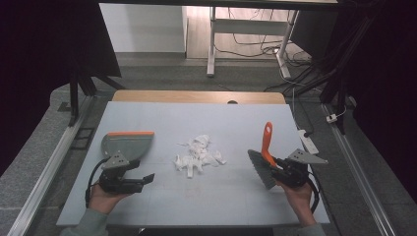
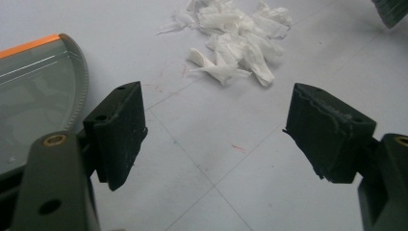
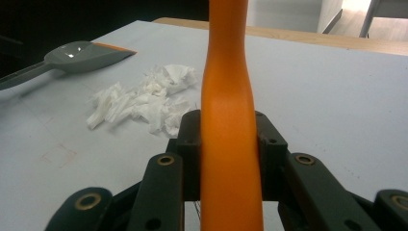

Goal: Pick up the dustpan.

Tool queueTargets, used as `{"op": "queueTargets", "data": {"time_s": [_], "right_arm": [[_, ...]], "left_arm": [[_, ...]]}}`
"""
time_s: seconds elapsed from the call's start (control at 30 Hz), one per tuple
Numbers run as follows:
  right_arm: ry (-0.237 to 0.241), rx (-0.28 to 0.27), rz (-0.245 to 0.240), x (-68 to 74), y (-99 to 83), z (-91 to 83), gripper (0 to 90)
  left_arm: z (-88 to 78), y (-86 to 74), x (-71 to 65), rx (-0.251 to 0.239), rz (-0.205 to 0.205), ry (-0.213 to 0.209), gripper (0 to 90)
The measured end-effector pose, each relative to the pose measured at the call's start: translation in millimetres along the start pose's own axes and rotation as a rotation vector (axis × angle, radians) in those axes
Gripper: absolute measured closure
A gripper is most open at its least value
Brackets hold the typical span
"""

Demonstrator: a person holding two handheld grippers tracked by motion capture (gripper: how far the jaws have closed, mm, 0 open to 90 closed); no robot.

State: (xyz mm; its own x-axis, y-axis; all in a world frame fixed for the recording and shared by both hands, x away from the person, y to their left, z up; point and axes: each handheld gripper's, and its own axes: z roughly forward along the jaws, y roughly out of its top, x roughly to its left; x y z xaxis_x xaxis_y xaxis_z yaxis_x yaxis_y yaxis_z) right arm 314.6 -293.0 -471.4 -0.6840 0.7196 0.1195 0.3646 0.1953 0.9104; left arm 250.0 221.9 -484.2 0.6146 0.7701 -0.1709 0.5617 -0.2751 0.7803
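Paper scraps (image 1: 198, 155) lie in a loose white heap at the middle of the pale blue-grey table (image 1: 162, 113), between the two tools, and the work in hand looks like sweeping them up.

At the far left the grey dustpan (image 1: 125, 144) with its orange lip lies flat, its handle running toward the near edge. The left gripper (image 1: 147, 178) sits just near of the pan with its jaws spread wide and nothing between them; its own view shows bare table between the pads (image 2: 120, 130), the pan to their left. To do this step well, that gripper should likely close on the pan's handle first and turn the orange lip to face the heap, flat against the table so scraps cannot slip under.

At the right, the right gripper (image 1: 279, 167) is clamped on the orange handle of the hand brush (image 1: 265, 152), bristles angled down and left, well apart from the heap. Short, low strokes leftward should serve best; light tissue may scatter under a fast stroke.
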Motion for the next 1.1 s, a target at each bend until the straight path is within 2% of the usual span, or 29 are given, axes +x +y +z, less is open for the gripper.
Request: {"op": "queueTargets", "data": {"time_s": [0.1,0.3,0.33,0.5,0.6,0.8,0.87,0.9,0.93,1.0,1.1], "right_arm": [[-0.009,-0.003,-0.001,0.1,0.4,-2.1,70.2],[-0.015,-0.011,0.012,-3.5,0.8,-4.1,70.2],[-0.016,-0.011,0.01,-4.5,0.6,-3.9,70.1],[-0.005,-0.016,0.023,-9.0,-0.2,-3.9,70.2],[0.003,-0.023,0.03,-10.1,0.5,-4.2,70.2],[0.003,-0.025,0.018,-7.4,3.6,-1.5,70.2],[0.006,-0.024,0.017,-6.6,4.2,-0.3,70.2],[0.006,-0.023,0.018,-6.6,4.5,0.1,70.2],[0.004,-0.022,0.019,-6.7,4.7,0.3,70.2],[0.003,-0.021,0.019,-7.0,4.8,0.6,70.1],[-0.001,-0.02,0.018,-7.5,4.4,1.0,70.1]], "left_arm": [[-0.6,1.3,-1.1,0.003,-0.003,-0.003,22.8],[-5.8,7.3,-5.0,0.015,-0.026,0.016,22.6],[-7.3,12.5,-6.0,0.02,-0.042,0.024,22.6],[-11.1,28.3,-8.2,0.048,-0.047,0.059,22.2],[-13.3,39.3,-7.6,0.079,-0.089,0.081,22.0],[-15.1,43.7,0.3,0.095,-0.132,0.114,21.2],[-16.0,42.5,5.6,0.101,-0.162,0.14,20.8],[-17.8,39.5,10.7,0.108,-0.192,0.17,20.8],[-17.8,39.5,10.7,0.108,-0.192,0.17,20.7],[-21.0,33.6,18.8,0.114,-0.228,0.18,19.6],[-21.5,29.8,24.3,0.127,-0.254,0.188,19.0]]}}
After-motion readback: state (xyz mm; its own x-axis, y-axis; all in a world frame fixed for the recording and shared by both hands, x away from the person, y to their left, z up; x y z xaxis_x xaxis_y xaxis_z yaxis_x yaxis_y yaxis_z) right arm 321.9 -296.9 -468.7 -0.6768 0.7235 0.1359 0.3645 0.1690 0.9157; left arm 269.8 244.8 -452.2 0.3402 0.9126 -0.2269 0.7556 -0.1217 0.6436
